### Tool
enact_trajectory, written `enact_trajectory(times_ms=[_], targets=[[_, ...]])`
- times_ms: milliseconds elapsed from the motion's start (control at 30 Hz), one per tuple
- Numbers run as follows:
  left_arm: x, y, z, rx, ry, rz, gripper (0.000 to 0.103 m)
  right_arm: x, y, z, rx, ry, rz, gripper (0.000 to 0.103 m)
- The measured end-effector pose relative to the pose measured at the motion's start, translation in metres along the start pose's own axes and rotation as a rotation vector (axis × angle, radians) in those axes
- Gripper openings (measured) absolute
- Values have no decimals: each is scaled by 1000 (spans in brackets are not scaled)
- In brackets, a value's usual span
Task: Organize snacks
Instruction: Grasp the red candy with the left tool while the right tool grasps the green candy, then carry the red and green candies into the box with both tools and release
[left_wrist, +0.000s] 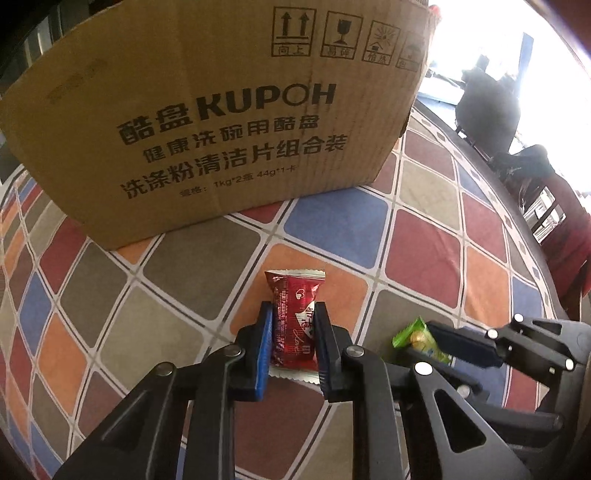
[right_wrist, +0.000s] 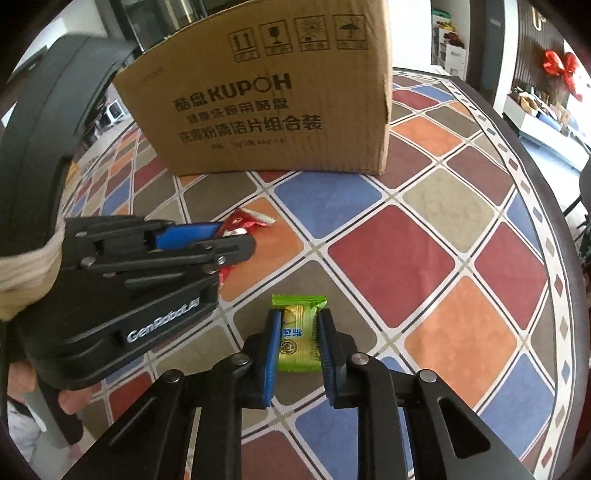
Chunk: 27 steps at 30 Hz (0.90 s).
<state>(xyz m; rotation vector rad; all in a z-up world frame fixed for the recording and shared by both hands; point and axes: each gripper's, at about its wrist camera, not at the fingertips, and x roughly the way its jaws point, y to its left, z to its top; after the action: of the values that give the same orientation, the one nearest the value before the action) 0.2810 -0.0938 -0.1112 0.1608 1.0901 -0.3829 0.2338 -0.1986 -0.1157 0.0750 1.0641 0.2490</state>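
Observation:
A red snack packet (left_wrist: 293, 314) lies on the checked tablecloth, and my left gripper (left_wrist: 293, 317) is shut on it, blue pads pressing both sides. It shows in the right wrist view too (right_wrist: 245, 221), held by the left gripper (right_wrist: 236, 236). A green snack packet (right_wrist: 299, 332) sits between the pads of my right gripper (right_wrist: 298, 325), which is shut on it. In the left wrist view the green packet (left_wrist: 417, 338) and the right gripper (left_wrist: 443, 343) show at the lower right. A tall cardboard box (left_wrist: 207, 122) stands behind both packets.
The cardboard box (right_wrist: 273, 99) stands near the round table's far side. The table edge (right_wrist: 546, 206) curves along the right. Chairs (left_wrist: 487, 107) and shelves stand beyond the table.

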Motion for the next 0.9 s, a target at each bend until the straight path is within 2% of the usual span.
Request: enact_trajectory(times_ms=[433,900], targets=[[-42,7,-11,-7,-81,12,22,-19,-7,11,44,-70,11,21],[-108,9,5,-48,-247,41,22,-69,7,34,8,-216,9,21]])
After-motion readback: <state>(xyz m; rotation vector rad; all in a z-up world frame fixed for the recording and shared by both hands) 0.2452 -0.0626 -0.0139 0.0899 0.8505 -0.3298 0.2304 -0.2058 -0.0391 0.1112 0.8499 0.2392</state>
